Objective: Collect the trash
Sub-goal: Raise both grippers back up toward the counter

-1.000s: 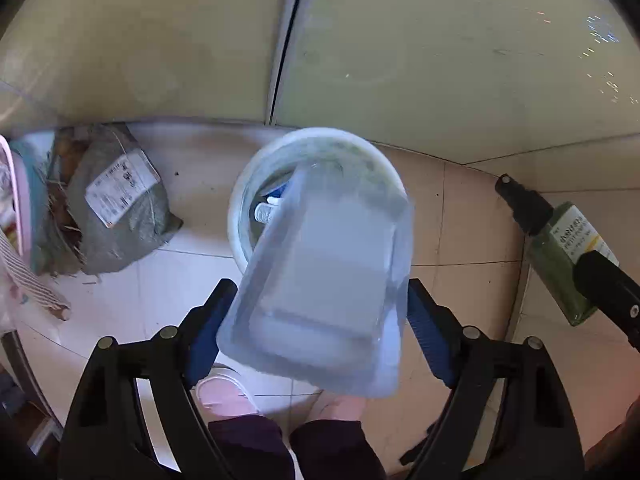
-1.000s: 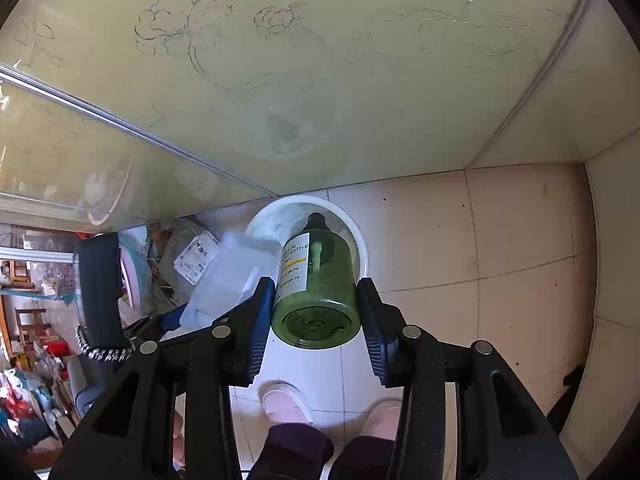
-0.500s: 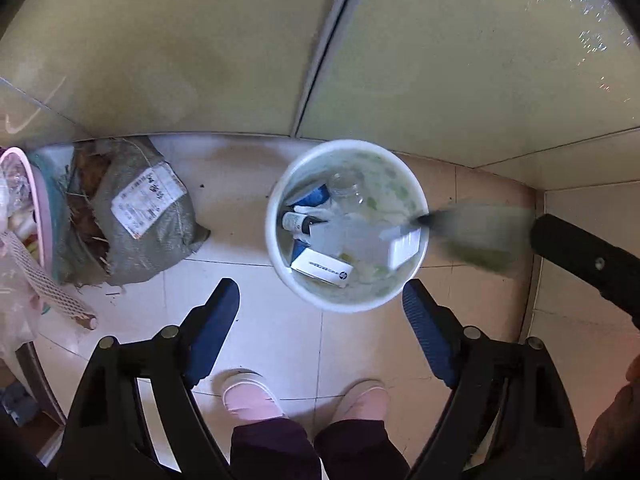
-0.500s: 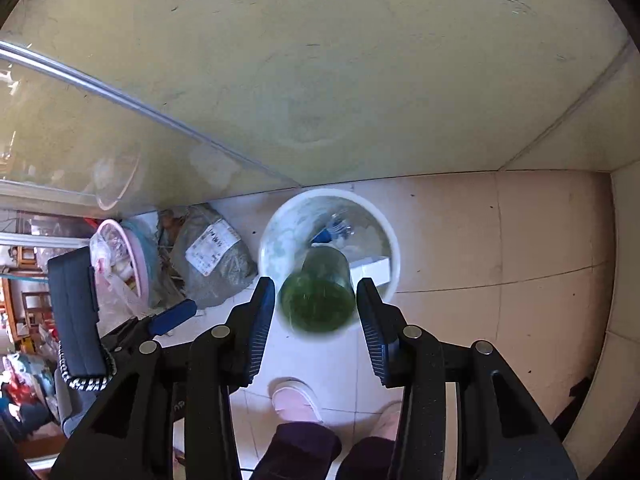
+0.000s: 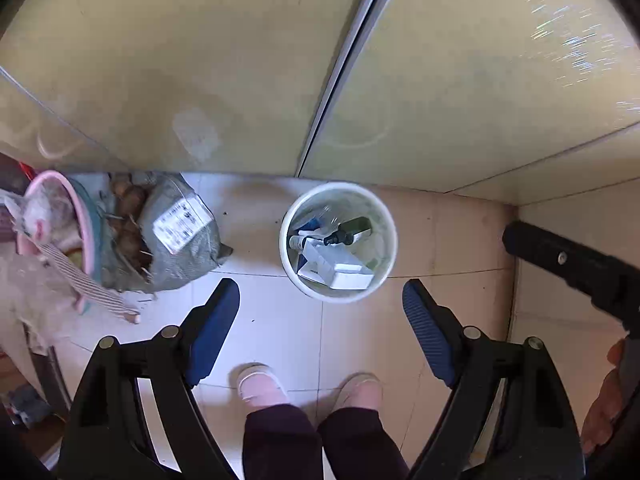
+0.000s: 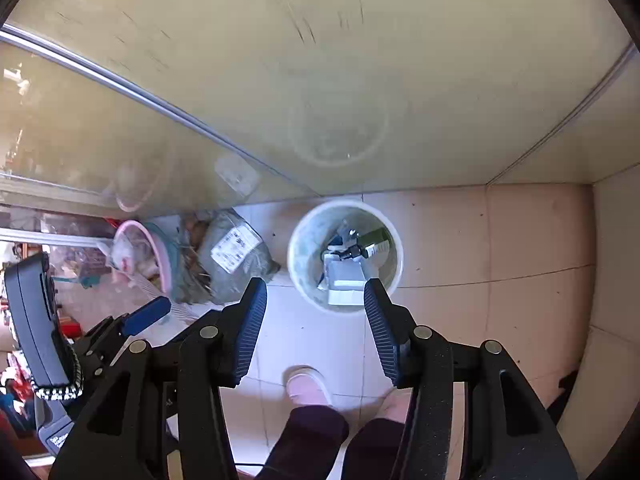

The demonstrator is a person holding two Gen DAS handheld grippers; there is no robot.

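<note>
A white round bin (image 5: 386, 258) (image 6: 300, 268) stands on the tiled floor by the glass door. Inside it lie a dark green spray bottle (image 5: 350, 231) (image 6: 370, 245), a clear plastic box (image 5: 336, 268) (image 6: 346, 280) and other small trash. My left gripper (image 5: 320, 312) hangs well above the floor, open, with nothing between its blue pads. My right gripper (image 6: 314, 308) also hangs above the bin; its jaws are opening and nothing is between them. Part of the right gripper's body (image 5: 576, 268) shows at the right edge of the left wrist view.
A grey sack with a white label (image 5: 176, 236) (image 6: 236, 256) and a pink basin (image 5: 60, 220) (image 6: 144, 252) sit left of the bin. A frosted sliding glass door (image 5: 240, 60) rises behind. The person's feet in pale slippers (image 5: 260, 384) stand on the tiles below me.
The clear box left my left gripper and the green bottle left my right gripper; both now lie in the bin. Both grippers have risen, so the bin looks smaller.
</note>
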